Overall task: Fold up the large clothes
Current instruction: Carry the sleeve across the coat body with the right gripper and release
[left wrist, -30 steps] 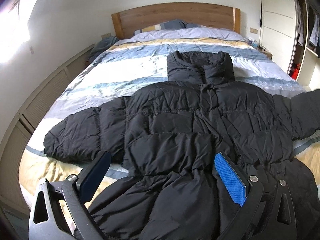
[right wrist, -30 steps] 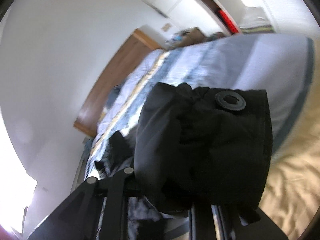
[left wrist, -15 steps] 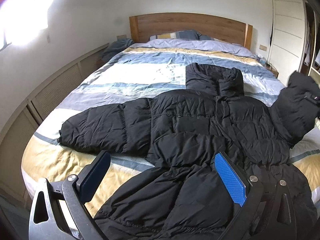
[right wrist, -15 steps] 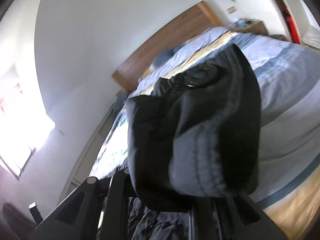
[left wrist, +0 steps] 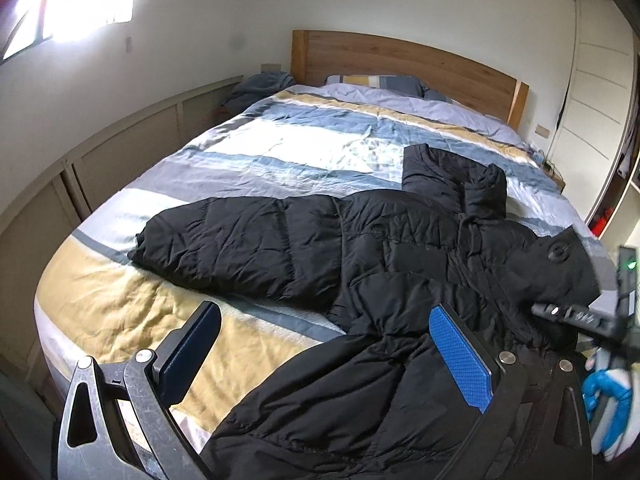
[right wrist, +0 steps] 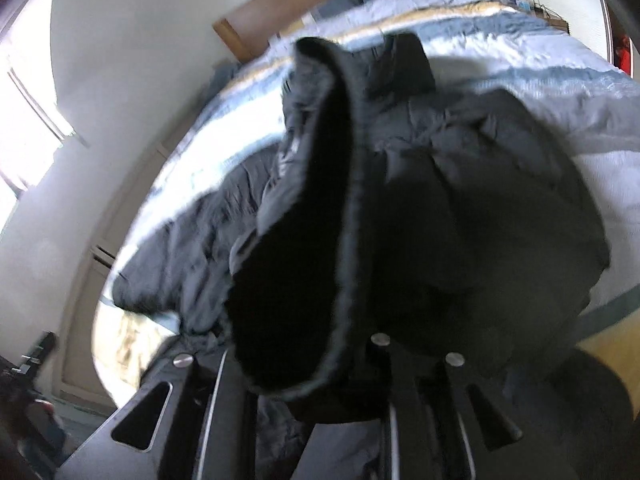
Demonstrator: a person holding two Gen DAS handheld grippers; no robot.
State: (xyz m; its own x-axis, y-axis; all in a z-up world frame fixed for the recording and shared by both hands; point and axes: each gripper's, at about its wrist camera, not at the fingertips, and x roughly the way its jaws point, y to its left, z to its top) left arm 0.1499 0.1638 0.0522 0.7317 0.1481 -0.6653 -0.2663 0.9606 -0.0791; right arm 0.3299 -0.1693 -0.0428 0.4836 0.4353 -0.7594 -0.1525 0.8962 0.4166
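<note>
A black puffer jacket [left wrist: 400,256] lies face up on the striped bed [left wrist: 280,152], collar toward the headboard, its left sleeve [left wrist: 240,248] stretched out flat. My left gripper [left wrist: 324,356] is open and empty, hovering over the jacket's hem. My right gripper [right wrist: 320,360] is shut on the jacket's right sleeve cuff [right wrist: 296,240] and holds it lifted over the jacket's body; in the left wrist view the raised cuff [left wrist: 560,268] and right gripper [left wrist: 576,316] show at the right edge. The cuff hides the right fingertips.
A wooden headboard [left wrist: 400,60] and pillows [left wrist: 376,82] are at the far end. A low panelled wall unit [left wrist: 120,160] runs along the bed's left side. A white wardrobe [left wrist: 592,92] stands at the right. A gloved hand [left wrist: 608,404] shows at lower right.
My right gripper has carried the sleeve cuff up and inward over the jacket's body. My left gripper has shifted left, still open above the hem.
</note>
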